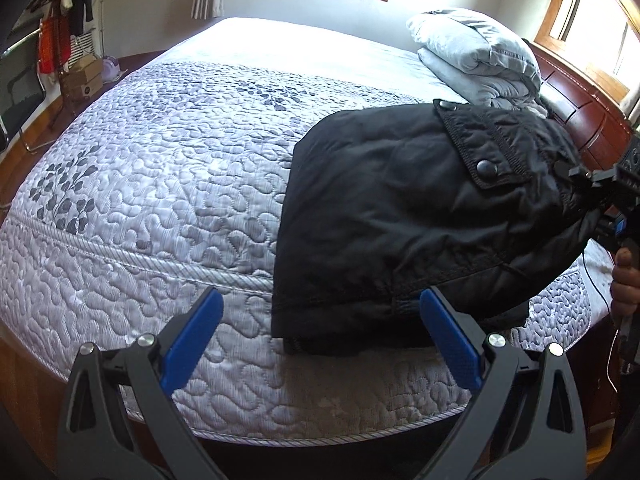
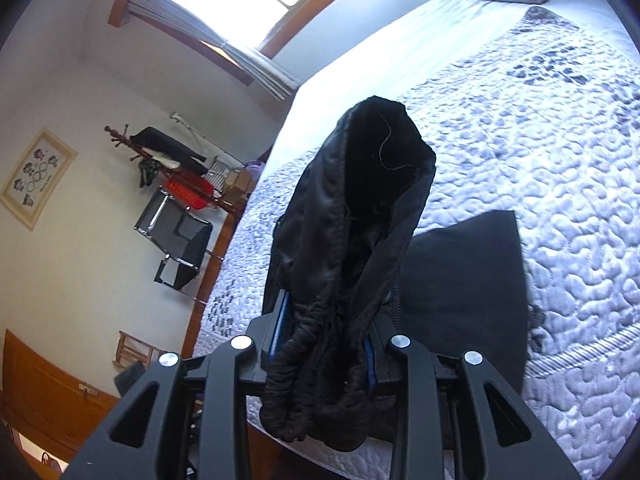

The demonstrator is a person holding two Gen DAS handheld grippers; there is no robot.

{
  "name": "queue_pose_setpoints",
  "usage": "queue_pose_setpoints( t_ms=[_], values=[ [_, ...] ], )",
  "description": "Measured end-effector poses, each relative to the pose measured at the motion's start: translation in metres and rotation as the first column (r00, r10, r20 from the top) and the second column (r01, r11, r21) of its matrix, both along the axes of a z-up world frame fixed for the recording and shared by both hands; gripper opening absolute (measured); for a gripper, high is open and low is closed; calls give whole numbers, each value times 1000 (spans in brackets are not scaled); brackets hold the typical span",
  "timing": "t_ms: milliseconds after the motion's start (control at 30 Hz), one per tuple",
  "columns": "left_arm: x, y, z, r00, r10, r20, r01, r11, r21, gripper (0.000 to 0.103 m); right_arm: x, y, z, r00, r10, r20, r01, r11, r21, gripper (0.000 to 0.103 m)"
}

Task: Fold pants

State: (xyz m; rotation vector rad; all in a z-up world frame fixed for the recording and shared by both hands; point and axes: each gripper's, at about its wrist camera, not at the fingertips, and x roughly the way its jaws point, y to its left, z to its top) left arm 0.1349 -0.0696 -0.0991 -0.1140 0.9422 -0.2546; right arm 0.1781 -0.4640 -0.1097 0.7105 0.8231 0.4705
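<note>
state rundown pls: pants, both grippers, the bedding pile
Black nylon pants: partly folded, one bunched end lifted off the quilted grey bedspread.
Left gripper: open, empty.
Right gripper: shut on the pants' gathered fabric.
Grey bedding pile: folded, stacked by the headboard.

My left gripper (image 1: 320, 332) has two flat blue pads (image 1: 196, 336) with a fine dotted texture, each set on a black plastic finger. Behind the pads the linkage arms are matte black with triangular cut-outs, and round silver pins (image 1: 146, 339) cap the joints. My right gripper (image 2: 328, 344) is built the same way: black arms, four silver pins (image 2: 241, 342), thin strips of blue pad at the edges. From the left camera, its body is black with a small blue part, and my right hand (image 1: 625, 280) wraps its handle. A thin dark cable (image 1: 596, 280) trails beside it.
</note>
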Motion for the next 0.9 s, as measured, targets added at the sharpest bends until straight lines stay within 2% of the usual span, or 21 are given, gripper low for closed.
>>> queue_pose_setpoints(
  t_ms=[433, 767, 833, 900],
  values=[
    [3, -17, 4, 1000, -26, -4, 26, 1000, 17, 99, -8, -21, -22, 999, -33, -32, 33, 999, 23, 31],
    [2, -21, 5, 1000, -30, -6, 30, 999, 25, 99, -8, -28, -71, 989, -71, -132, 76, 996, 34, 31],
    [2, -22, 5, 999, -32, -8, 32, 999, 27, 98, -9, -29, -81, 985, -78, -154, 85, 996, 39, 34],
    [2, -23, 5, 999, -33, -12, 34, 999, 30, 98, -10, -29, -86, 982, -82, -169, 90, 995, 39, 42]
  ],
)
